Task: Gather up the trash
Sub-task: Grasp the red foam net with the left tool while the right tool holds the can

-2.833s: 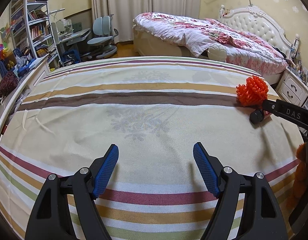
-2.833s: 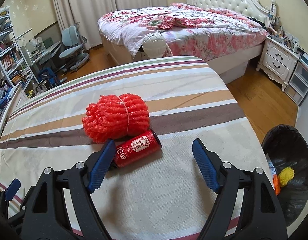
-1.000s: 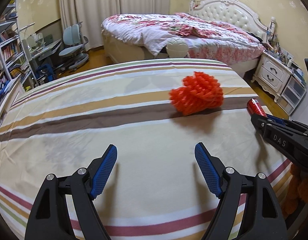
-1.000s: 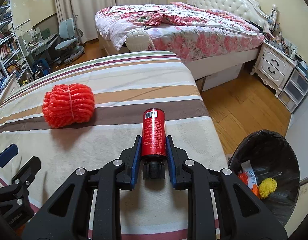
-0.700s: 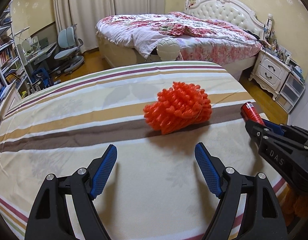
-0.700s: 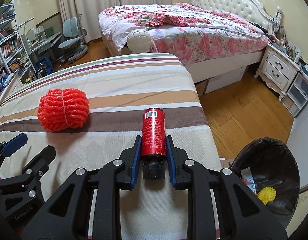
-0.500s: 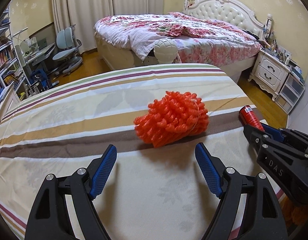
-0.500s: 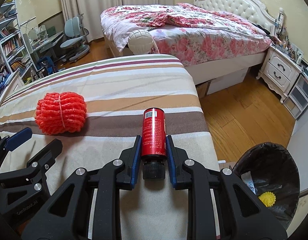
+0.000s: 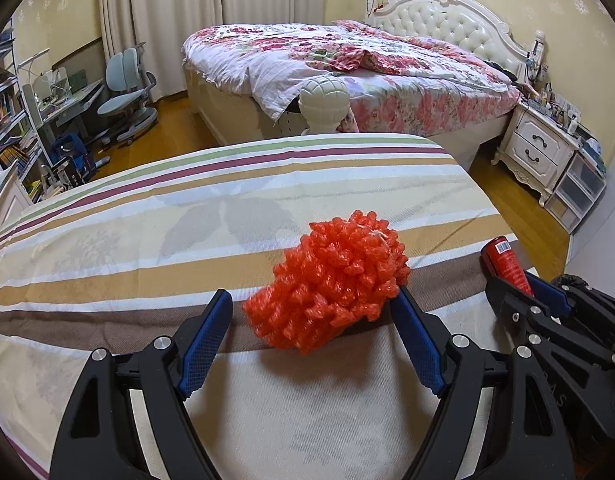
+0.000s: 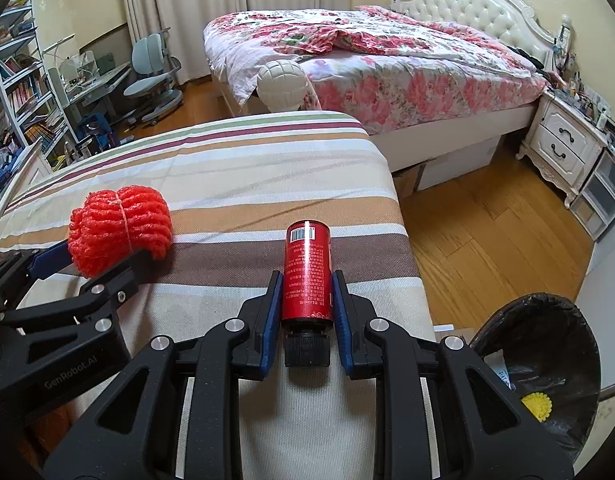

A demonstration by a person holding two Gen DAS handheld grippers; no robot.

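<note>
A red foam net ball lies on the striped bed cover. My left gripper is open, its blue pads on either side of the ball's near part. The ball also shows in the right wrist view. My right gripper is shut on a red can with a black cap, held above the bed's right edge. The can also shows at the right of the left wrist view. A black-lined trash bin stands on the floor at the lower right, with a yellow ball inside.
A second bed with a floral quilt stands beyond a strip of wooden floor. A white nightstand is at the right. A desk, chairs and bookshelves are at the far left.
My left gripper has moved forward to the foam net ball, so its pads now flank it. My right gripper still holds the can and has shifted slightly left; the bin sits farther right in view.
</note>
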